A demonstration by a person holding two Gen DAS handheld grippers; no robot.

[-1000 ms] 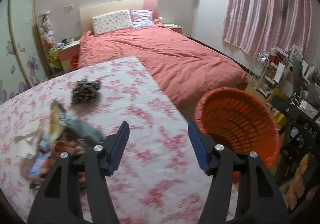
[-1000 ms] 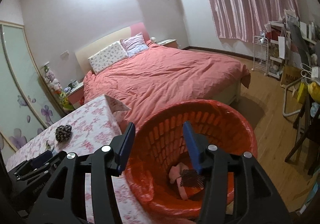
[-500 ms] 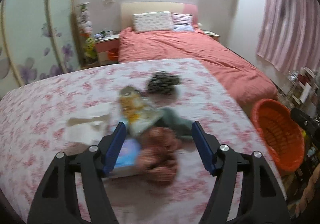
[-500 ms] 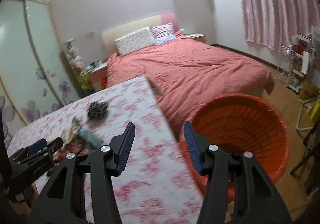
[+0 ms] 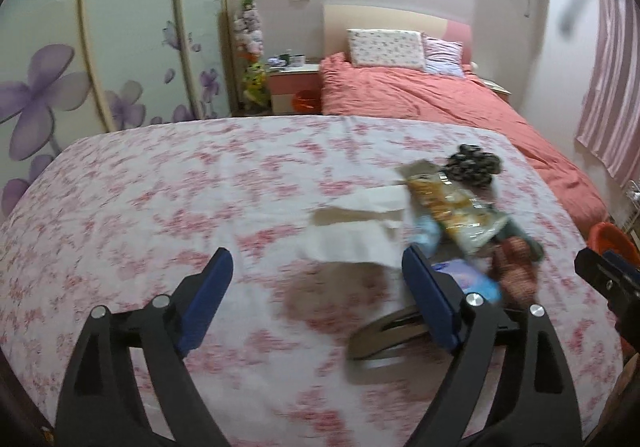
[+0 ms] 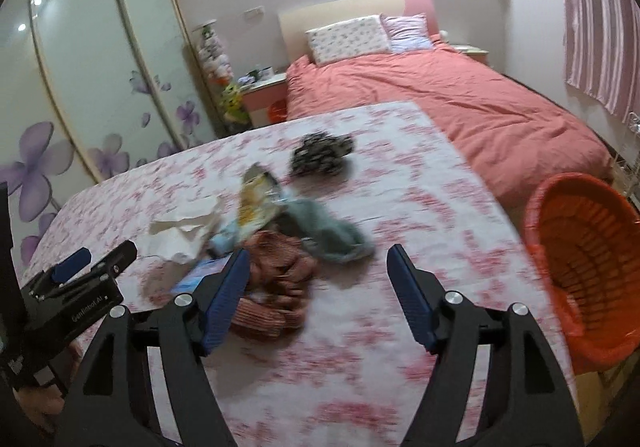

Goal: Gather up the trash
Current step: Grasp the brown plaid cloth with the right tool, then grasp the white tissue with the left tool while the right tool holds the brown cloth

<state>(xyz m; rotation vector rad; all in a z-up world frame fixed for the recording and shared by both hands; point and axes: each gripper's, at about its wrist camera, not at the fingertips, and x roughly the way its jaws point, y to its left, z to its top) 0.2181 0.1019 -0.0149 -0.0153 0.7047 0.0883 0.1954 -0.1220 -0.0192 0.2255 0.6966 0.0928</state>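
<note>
Both views swung tableward, snack wrapper (image 6: 256, 203) lengthwise (blurred)

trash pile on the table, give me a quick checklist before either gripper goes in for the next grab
1. Left gripper empty: ok, jaws have just been opening, only tablecloth between them.
2. Right gripper empty: ok, jaws have just been opening, nothing pressed by the pads.
3. Trash within view: ok, white paper, yellow snack wrapper, rust-red cloth and grey-green cloth lie bunched together.
4. Dark patterned bundle apart from the pile: ok.
5. Orange basket ready beside the table: ok, upright with its mouth open.
6. Item edges sharp enough to aim at: not ok, both views are motion-blurred.
</note>
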